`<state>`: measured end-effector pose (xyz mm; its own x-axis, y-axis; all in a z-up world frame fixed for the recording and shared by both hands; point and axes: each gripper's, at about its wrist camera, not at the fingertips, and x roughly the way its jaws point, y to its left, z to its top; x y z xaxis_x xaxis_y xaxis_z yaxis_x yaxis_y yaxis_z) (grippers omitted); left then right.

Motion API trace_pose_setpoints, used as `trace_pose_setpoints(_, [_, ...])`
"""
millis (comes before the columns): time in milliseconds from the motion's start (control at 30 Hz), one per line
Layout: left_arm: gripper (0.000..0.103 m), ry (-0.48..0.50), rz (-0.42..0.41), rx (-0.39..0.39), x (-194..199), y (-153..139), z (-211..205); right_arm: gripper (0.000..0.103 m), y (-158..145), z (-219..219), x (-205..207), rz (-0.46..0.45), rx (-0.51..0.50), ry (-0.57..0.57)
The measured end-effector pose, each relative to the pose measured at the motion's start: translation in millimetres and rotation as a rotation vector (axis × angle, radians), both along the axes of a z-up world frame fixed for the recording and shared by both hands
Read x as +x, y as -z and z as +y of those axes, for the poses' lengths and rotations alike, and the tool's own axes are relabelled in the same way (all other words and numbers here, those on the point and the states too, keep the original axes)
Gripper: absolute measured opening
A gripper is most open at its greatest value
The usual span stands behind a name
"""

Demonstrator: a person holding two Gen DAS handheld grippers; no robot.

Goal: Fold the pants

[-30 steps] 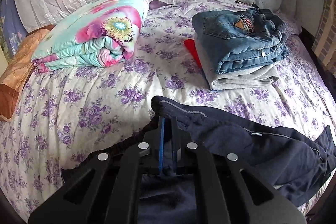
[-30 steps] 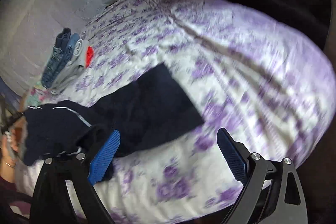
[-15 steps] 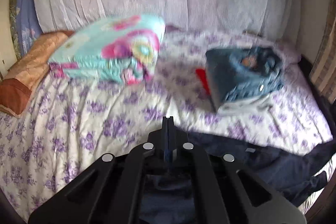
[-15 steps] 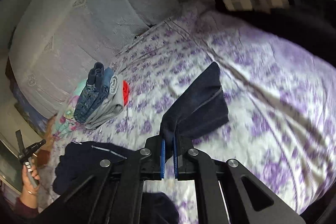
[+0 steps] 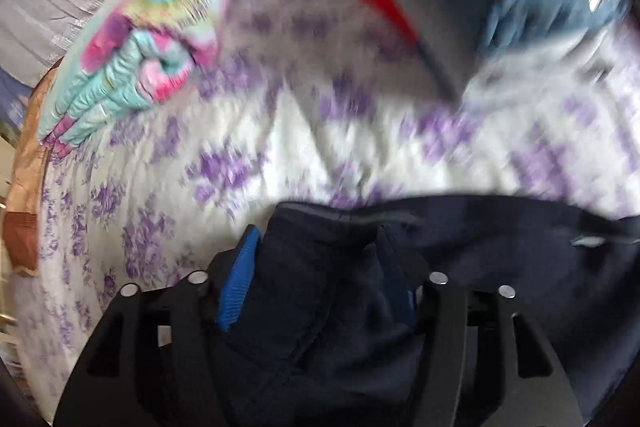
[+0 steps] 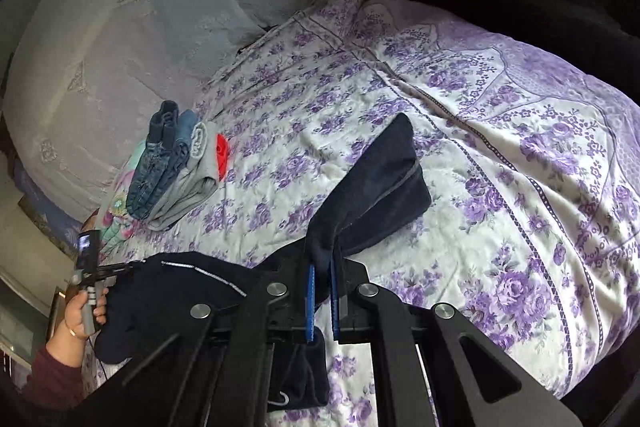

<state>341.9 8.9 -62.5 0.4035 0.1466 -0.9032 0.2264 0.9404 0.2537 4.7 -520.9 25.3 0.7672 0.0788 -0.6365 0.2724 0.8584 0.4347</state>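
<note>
Right hand-held gripper (image 6: 322, 301) pinches pants (image 6: 376, 187) — leg lifted.

Navy pants (image 6: 376, 183) on purple-flowered white bedsheet (image 6: 500, 155).

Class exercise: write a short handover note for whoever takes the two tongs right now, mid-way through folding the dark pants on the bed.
Left tongs: just been opening, the navy pants waist end between the fingers, not pinched.
Right tongs: shut on a pant leg, lifted off the floral bedsheet.
Done: leg end picked up.
Left: make the fold, flatten, perhaps add to the folded clothes stack.
</note>
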Motion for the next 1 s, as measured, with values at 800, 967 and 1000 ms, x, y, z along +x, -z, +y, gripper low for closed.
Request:
trace_pose_setpoints(800, [0.000,-0.104,-0.336,-0.387,-48.8,-131.3,82.7,0.006,-75.7,7.1,93.1,-0.114,-0.109,0.013])
trace_pose_setpoints(967, [0.032,-0.023,-0.130,-0.240,-30.5,-68.3,52.8,0.006,-59.0,10.8,93.9,-0.097,-0.061,-0.001])
trace_pose_setpoints(1000, [0.050,-0.009,-0.112,-0.225,-27.5,-58.9,47.5,0.006,-55.1,10.1,88.4,-0.099,-0.045,0.000])
